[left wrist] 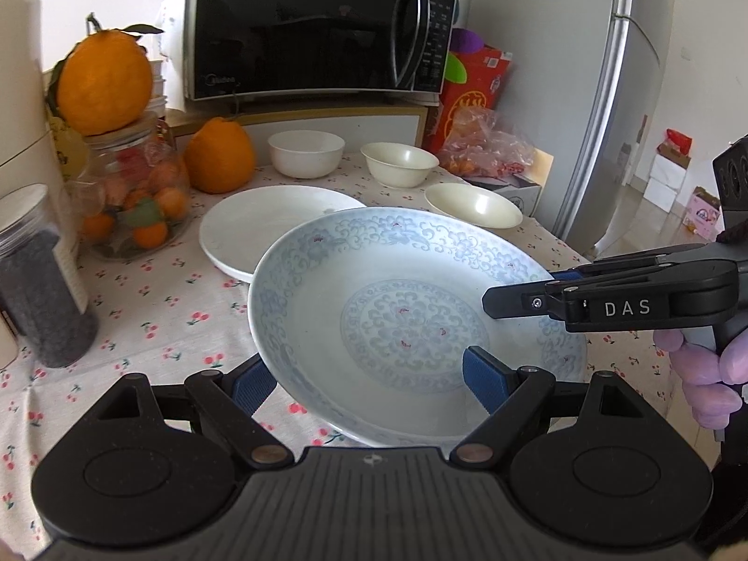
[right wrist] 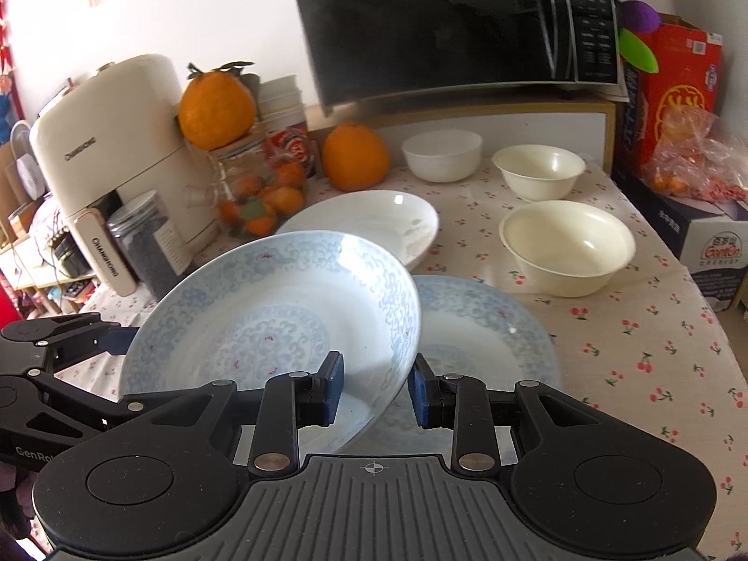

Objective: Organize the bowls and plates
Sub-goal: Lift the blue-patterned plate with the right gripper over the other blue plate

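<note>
A blue-patterned plate (left wrist: 411, 322) is lifted and tilted above the table, and both grippers pinch its rim. My left gripper (left wrist: 369, 381) is shut on its near edge. My right gripper (right wrist: 374, 390) is shut on its right rim (right wrist: 402, 327) and shows in the left wrist view (left wrist: 523, 299). A second blue-patterned plate (right wrist: 491, 327) lies flat on the table under it. A plain white plate (left wrist: 262, 224) (right wrist: 374, 219) lies behind. Three white bowls stand at the back: (right wrist: 442, 154), (right wrist: 537, 177), (right wrist: 568, 245).
Flowered tablecloth (right wrist: 654, 350). A jar of oranges (left wrist: 135, 196), a dark-filled jar (left wrist: 42, 285), a loose orange (left wrist: 219, 154) and a cream appliance (right wrist: 107, 163) stand left. A microwave (left wrist: 318, 23) sits behind; a red box (right wrist: 673, 93) and bagged fruit (right wrist: 692, 163) are right.
</note>
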`<state>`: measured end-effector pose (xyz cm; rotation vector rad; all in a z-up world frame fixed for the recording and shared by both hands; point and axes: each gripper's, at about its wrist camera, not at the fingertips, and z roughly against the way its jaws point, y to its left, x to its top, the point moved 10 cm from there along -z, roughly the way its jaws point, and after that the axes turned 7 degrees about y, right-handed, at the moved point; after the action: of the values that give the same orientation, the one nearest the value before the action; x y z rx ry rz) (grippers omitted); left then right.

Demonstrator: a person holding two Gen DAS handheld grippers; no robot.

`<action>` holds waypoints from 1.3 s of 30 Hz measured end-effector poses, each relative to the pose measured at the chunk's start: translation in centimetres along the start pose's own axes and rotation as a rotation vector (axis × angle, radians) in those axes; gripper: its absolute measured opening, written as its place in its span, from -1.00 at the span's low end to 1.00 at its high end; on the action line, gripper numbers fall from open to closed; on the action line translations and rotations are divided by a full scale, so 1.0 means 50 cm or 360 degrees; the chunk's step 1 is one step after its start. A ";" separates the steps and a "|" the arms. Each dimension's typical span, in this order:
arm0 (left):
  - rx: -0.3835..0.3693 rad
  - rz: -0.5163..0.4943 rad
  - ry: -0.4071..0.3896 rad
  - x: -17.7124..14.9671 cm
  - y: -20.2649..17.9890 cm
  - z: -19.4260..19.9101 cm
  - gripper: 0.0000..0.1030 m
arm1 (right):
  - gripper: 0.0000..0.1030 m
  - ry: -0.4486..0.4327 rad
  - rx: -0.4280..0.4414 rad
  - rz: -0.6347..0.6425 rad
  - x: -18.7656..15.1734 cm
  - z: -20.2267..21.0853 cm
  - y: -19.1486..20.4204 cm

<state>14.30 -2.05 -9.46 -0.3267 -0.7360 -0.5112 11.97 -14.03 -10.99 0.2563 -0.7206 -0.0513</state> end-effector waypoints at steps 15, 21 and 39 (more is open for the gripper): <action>-0.0017 -0.0062 0.0093 0.009 -0.051 -0.057 0.62 | -0.43 0.0046 -0.0072 -0.0079 -0.011 -0.002 -0.080; -0.0003 -0.0093 0.0122 0.007 -0.063 -0.069 0.62 | -0.43 0.0071 -0.0091 -0.0097 -0.019 -0.002 -0.098; 0.0081 -0.0119 0.0197 0.008 -0.075 -0.091 0.66 | -0.43 0.0112 -0.0166 -0.0094 -0.030 0.001 -0.110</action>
<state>15.01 -7.35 -11.99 -0.2185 -0.6418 -0.5770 11.05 -19.15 -13.29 0.1789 -0.6384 -0.1347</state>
